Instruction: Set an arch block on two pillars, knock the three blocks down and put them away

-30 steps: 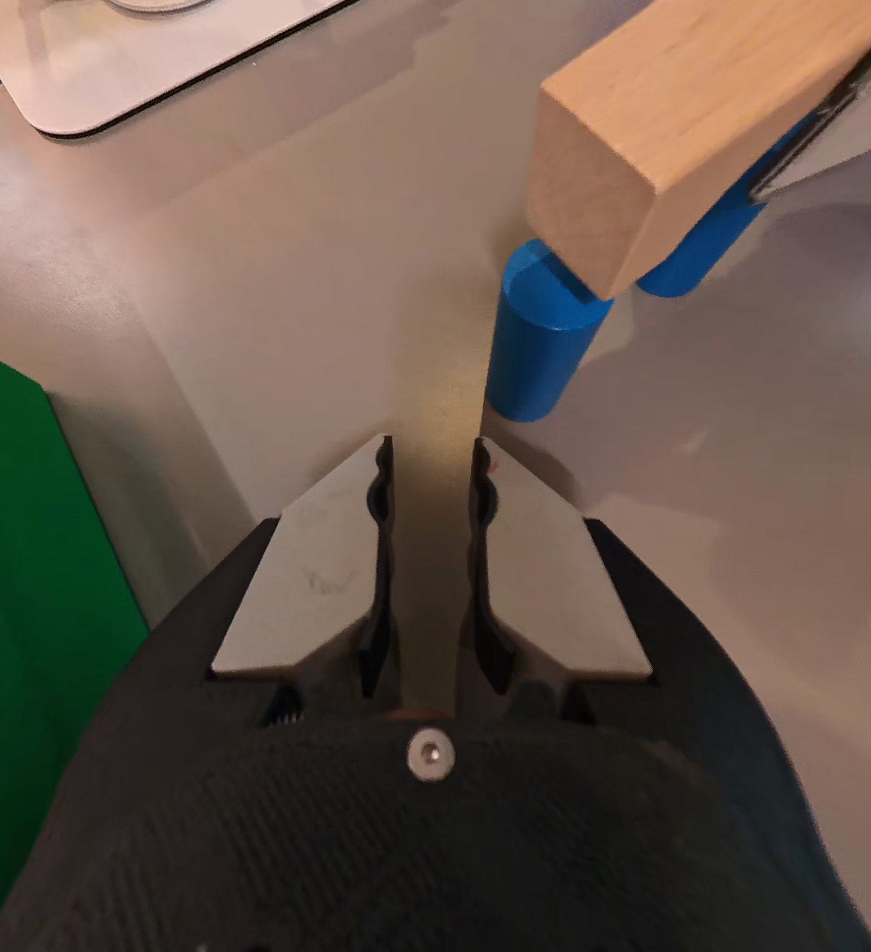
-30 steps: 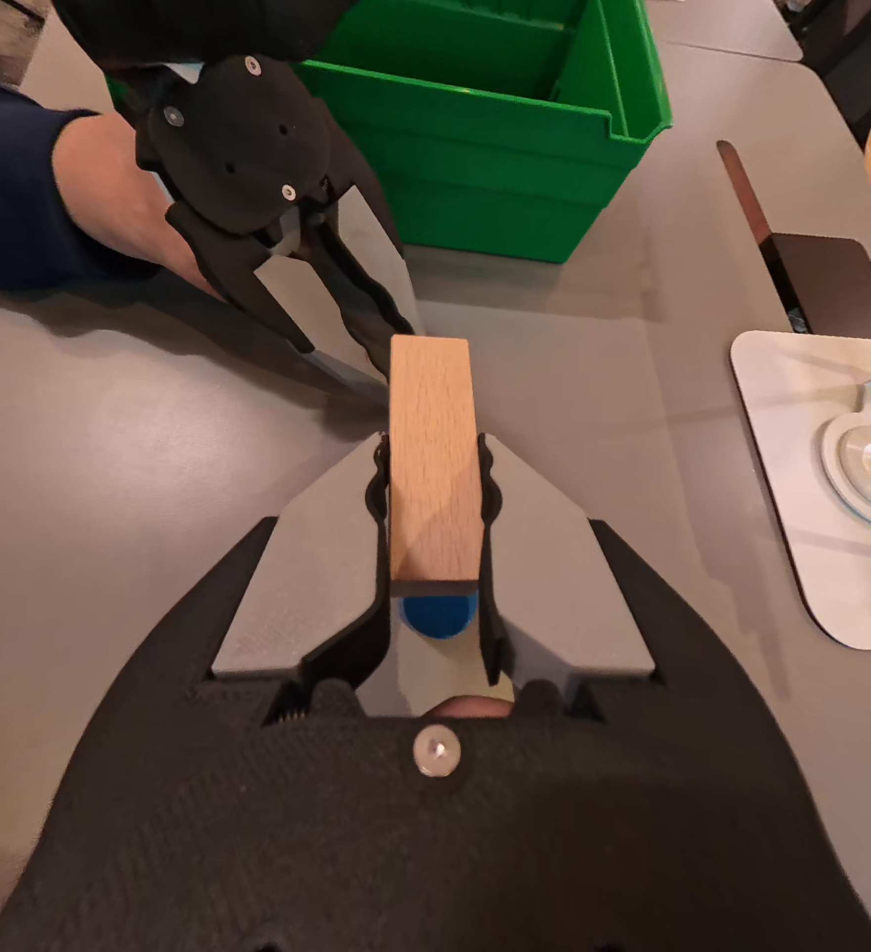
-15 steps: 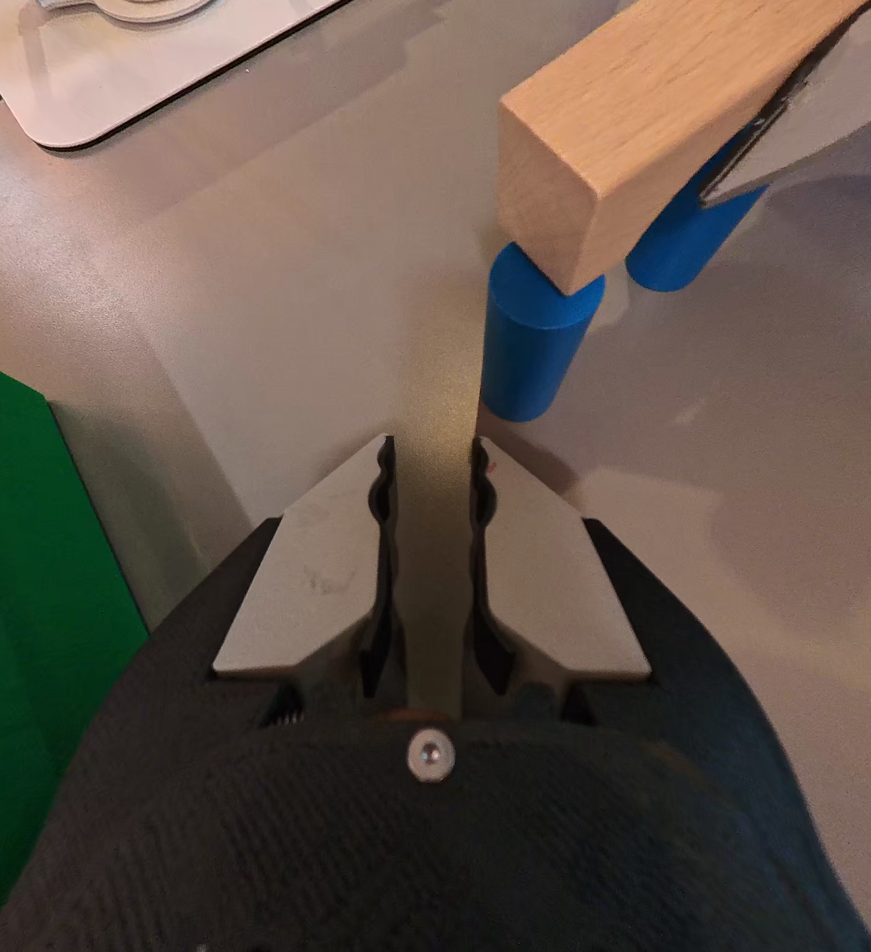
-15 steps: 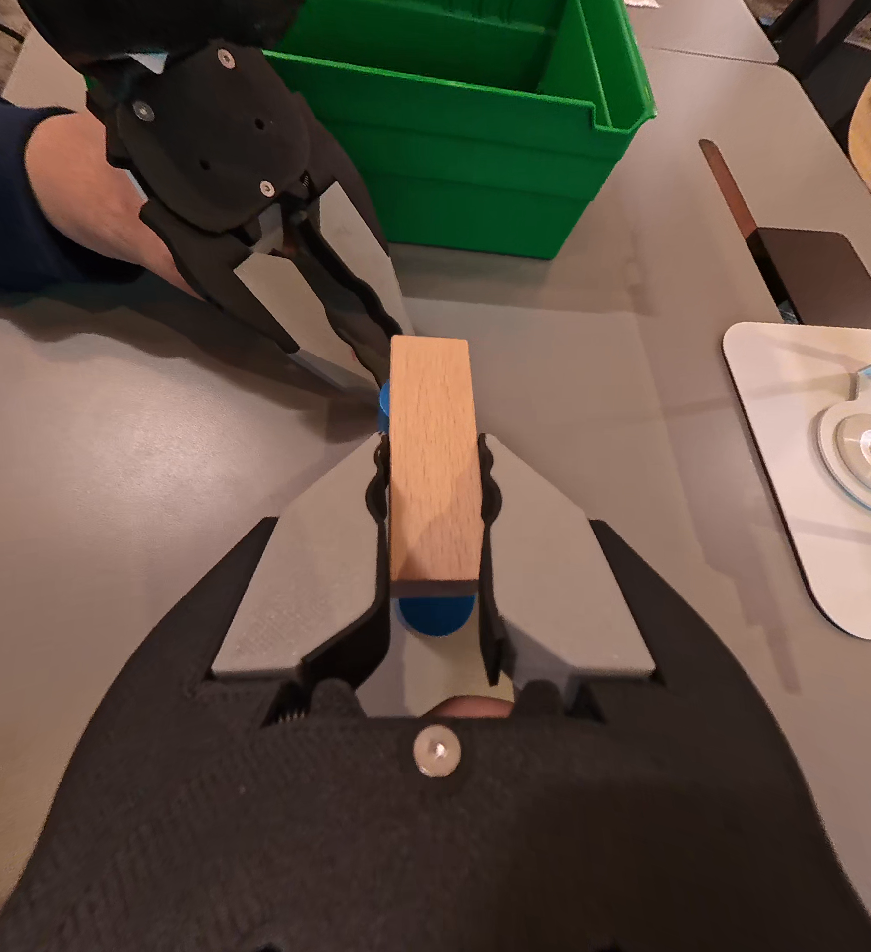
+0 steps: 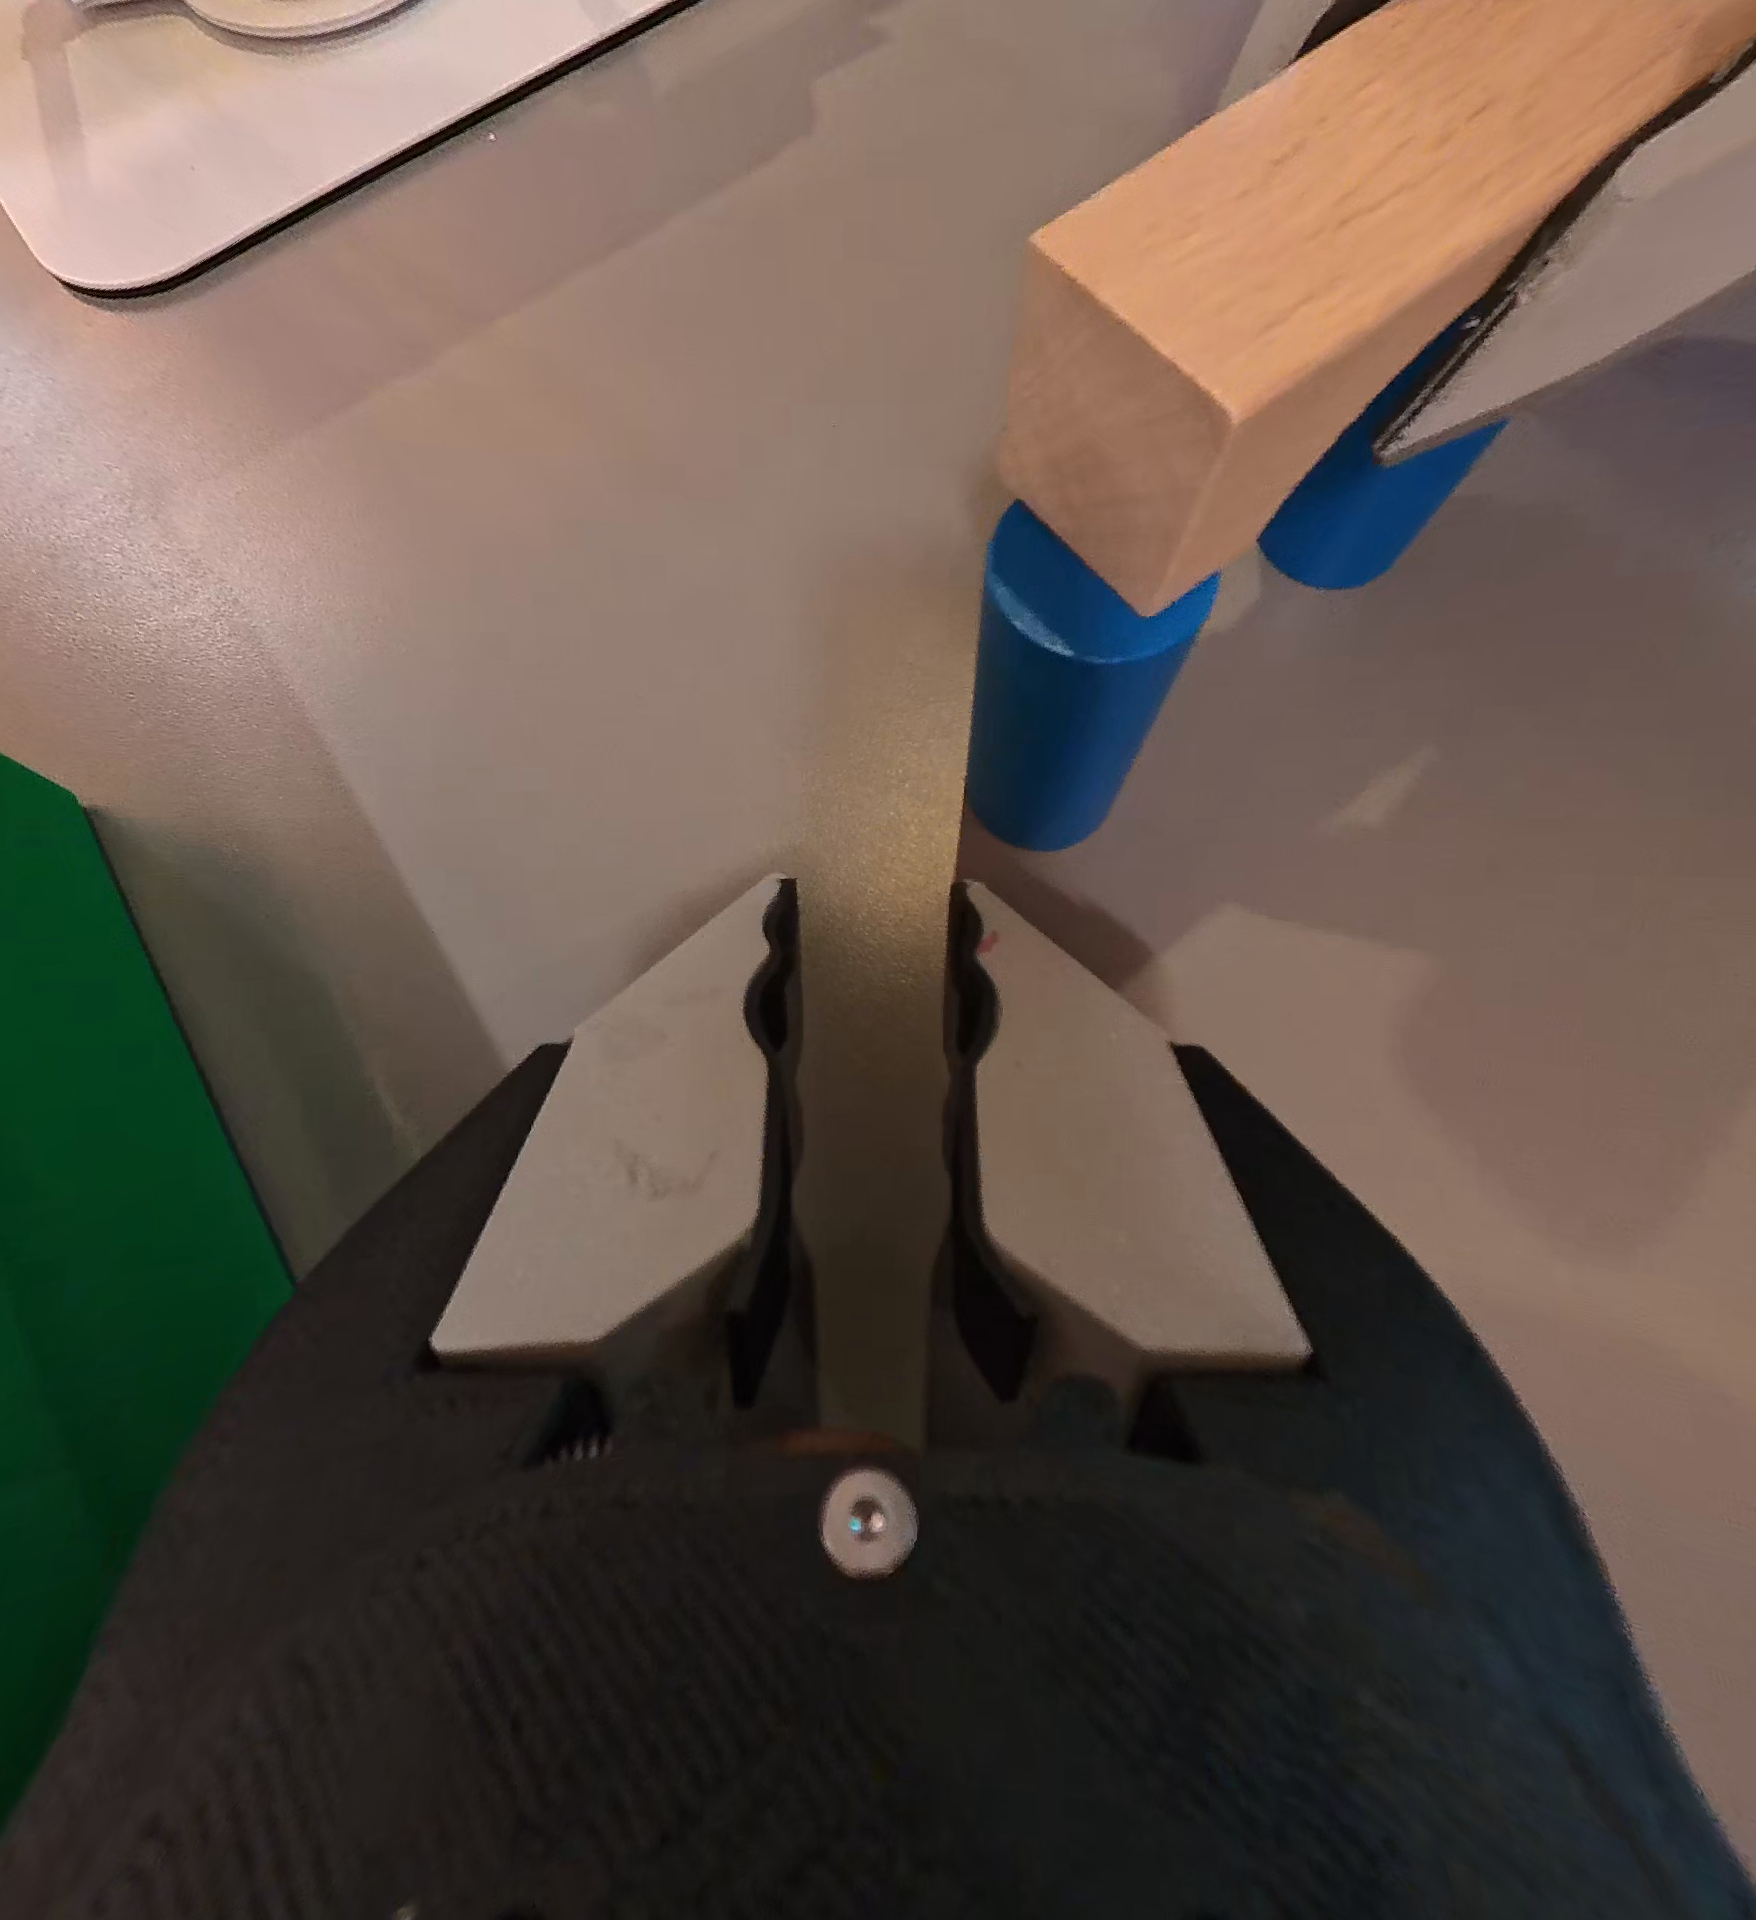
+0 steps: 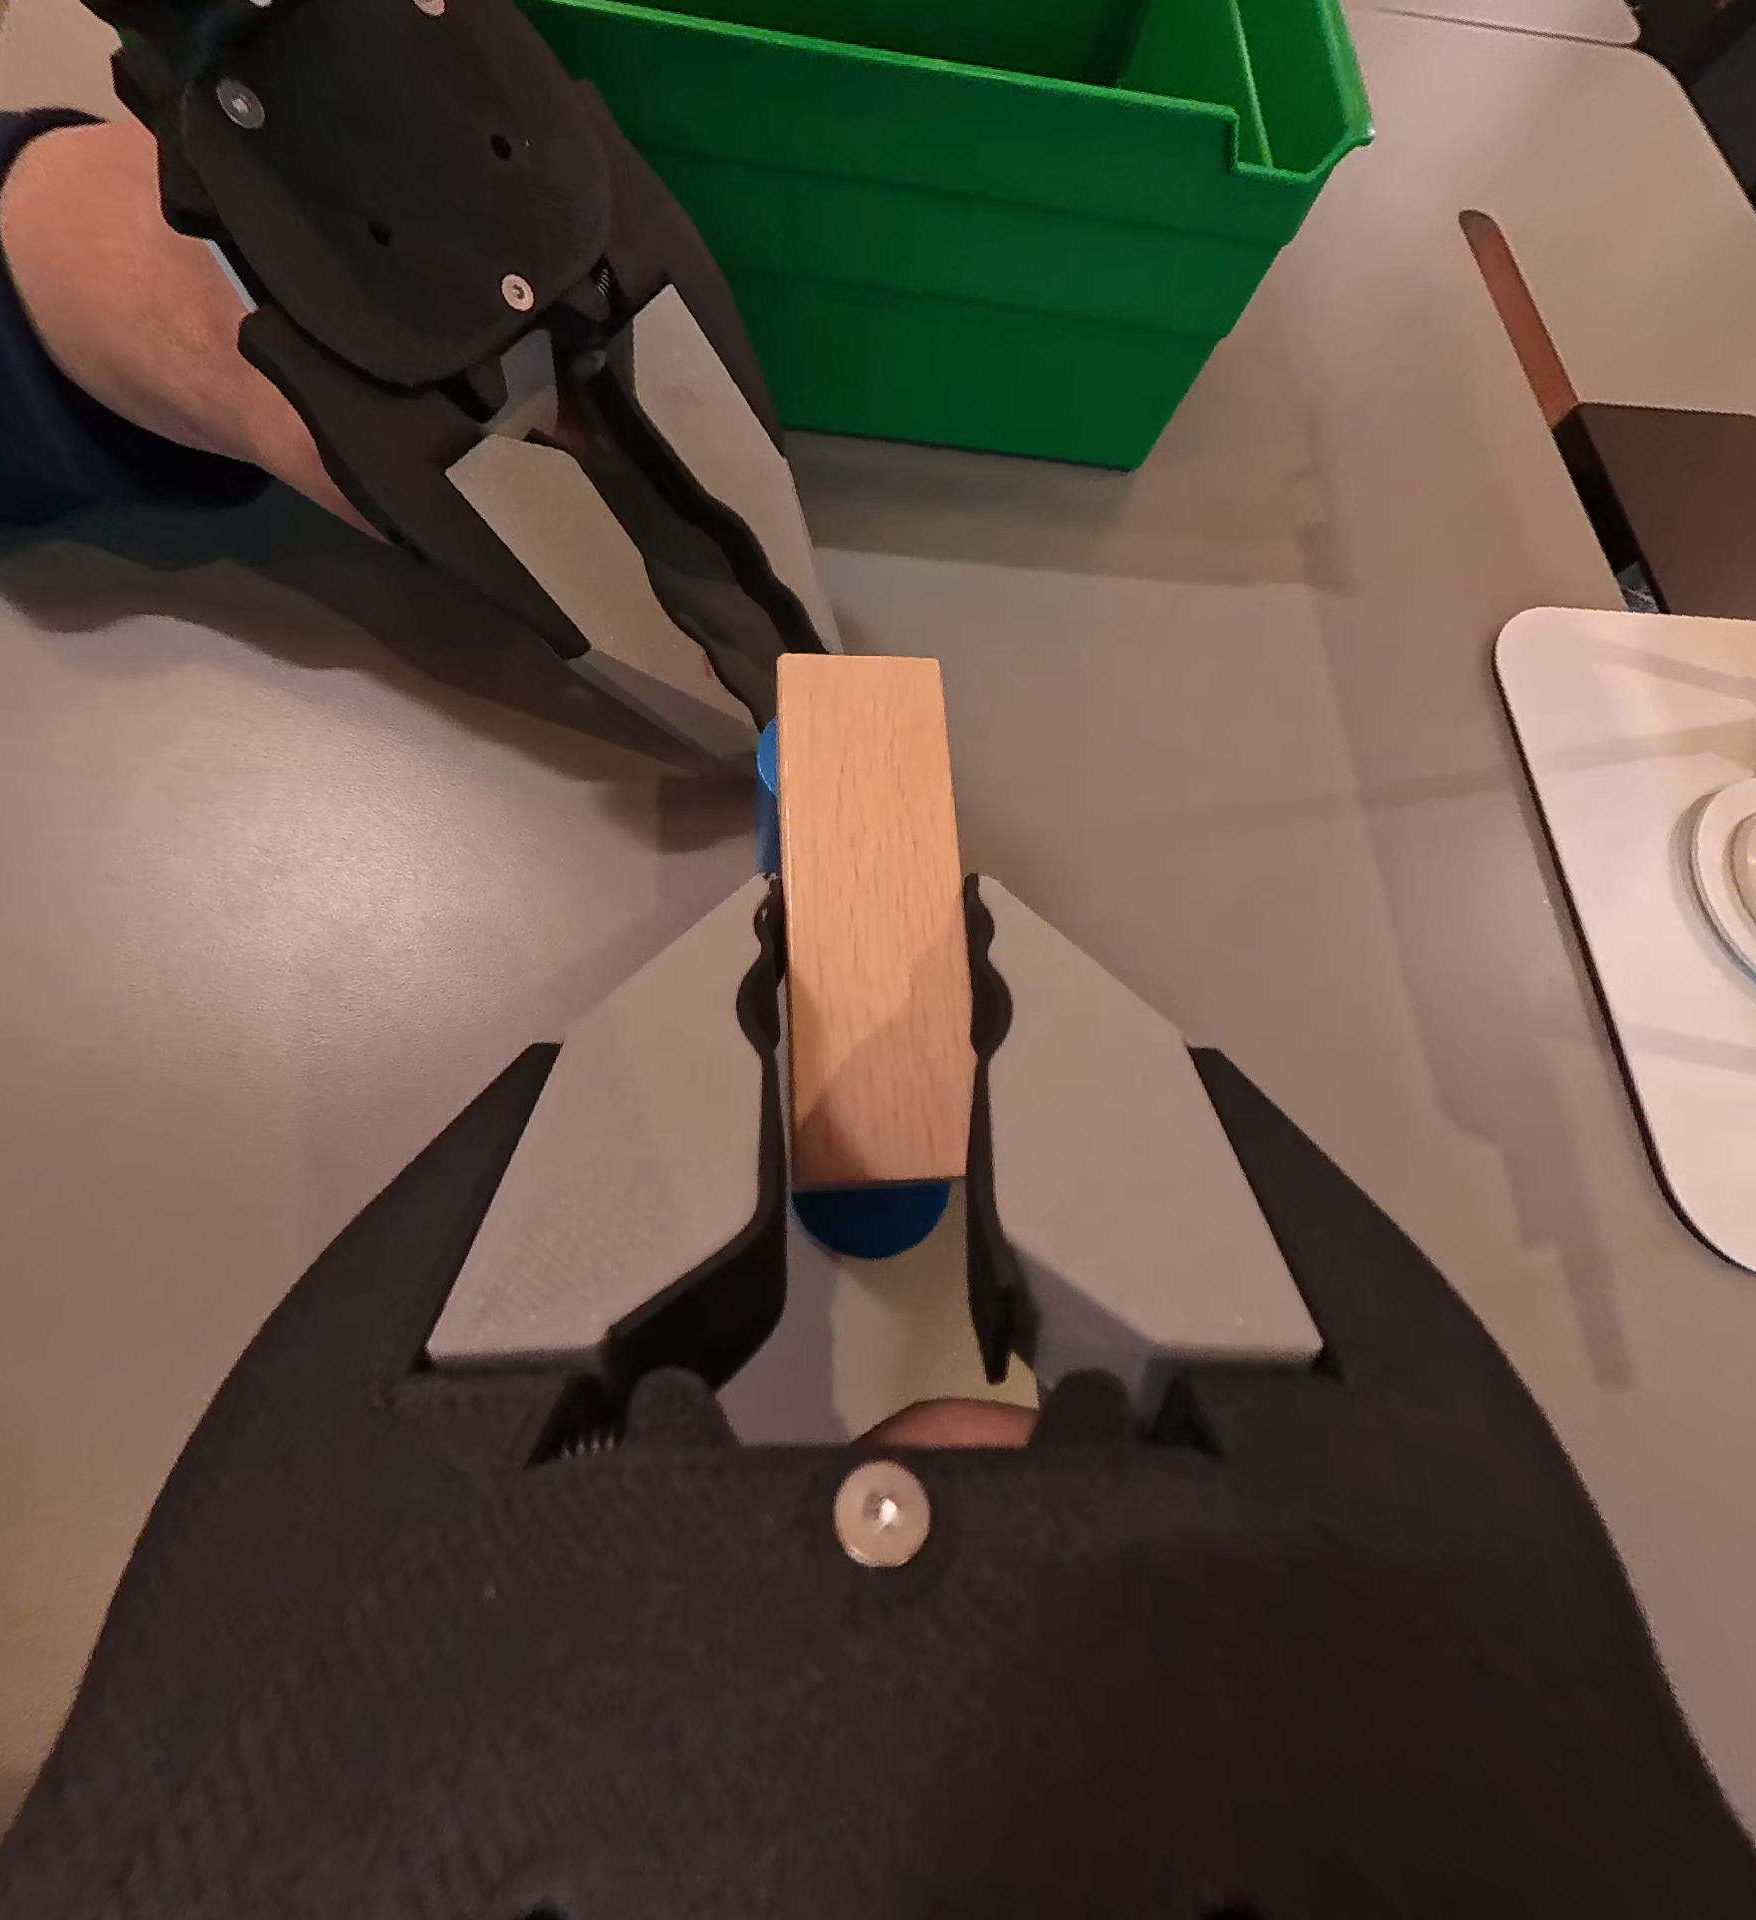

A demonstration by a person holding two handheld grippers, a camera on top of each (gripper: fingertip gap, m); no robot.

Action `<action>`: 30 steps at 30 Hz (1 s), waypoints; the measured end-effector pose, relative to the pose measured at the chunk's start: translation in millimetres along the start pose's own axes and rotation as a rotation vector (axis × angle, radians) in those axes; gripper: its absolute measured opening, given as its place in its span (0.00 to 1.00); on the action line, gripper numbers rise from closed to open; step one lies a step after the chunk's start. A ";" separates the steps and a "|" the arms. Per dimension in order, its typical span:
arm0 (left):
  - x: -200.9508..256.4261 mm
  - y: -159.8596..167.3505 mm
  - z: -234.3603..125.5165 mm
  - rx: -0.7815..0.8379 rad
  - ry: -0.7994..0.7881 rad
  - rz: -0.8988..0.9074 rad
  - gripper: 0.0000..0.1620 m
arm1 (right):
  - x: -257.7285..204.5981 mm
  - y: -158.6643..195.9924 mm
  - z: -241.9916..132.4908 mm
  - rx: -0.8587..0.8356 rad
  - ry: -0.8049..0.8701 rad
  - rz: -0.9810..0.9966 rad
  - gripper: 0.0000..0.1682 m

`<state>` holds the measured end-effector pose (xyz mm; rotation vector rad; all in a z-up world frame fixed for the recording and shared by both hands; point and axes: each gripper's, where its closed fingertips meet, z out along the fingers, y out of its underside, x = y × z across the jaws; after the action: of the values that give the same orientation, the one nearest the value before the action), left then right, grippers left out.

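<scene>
My right gripper (image 6: 874, 894) is shut on the wooden arch block (image 6: 869, 883) and holds it level over two upright blue pillars. One pillar (image 6: 869, 1226) shows under the block's near end, the other (image 6: 768, 769) peeks out left of its far end. In the left wrist view the block (image 5: 1269, 260) has one end on the top edge of the closer pillar (image 5: 1071, 707), with the second pillar (image 5: 1373, 509) behind. The block's underside is hidden. My left gripper (image 5: 874, 894) is open and empty, its tips low on the table just short of the closer pillar.
A green bin (image 6: 957, 260) stands behind the pillars, and its wall (image 5: 43, 1143) is at the left gripper's left. A white board (image 6: 1632, 935) with a clear disc lies to the right. A dark flat object (image 6: 1684, 509) lies beyond it. A person's arm (image 6: 74, 312) holds the left gripper. There is about 10 cm between the tips of the two grippers. The left tips stand about 35 cm off the dark flat object (image 6: 1684, 509).
The right gripper has brought the block down and slightly sideways onto the pillar tops. The left gripper has edged closer to the far pillar and has stayed open.
</scene>
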<state>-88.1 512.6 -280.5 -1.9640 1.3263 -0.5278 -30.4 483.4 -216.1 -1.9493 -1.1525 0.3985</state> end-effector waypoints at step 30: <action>-1.5 0.5 0.7 0.001 0.007 -0.025 0.18 | 6.7 -29.8 -70.1 0.403 0.505 -0.003 0.26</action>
<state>-88.6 514.1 -281.2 -1.9816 1.3070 -0.5474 -0.8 462.2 -148.9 -1.5680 -0.6851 0.1090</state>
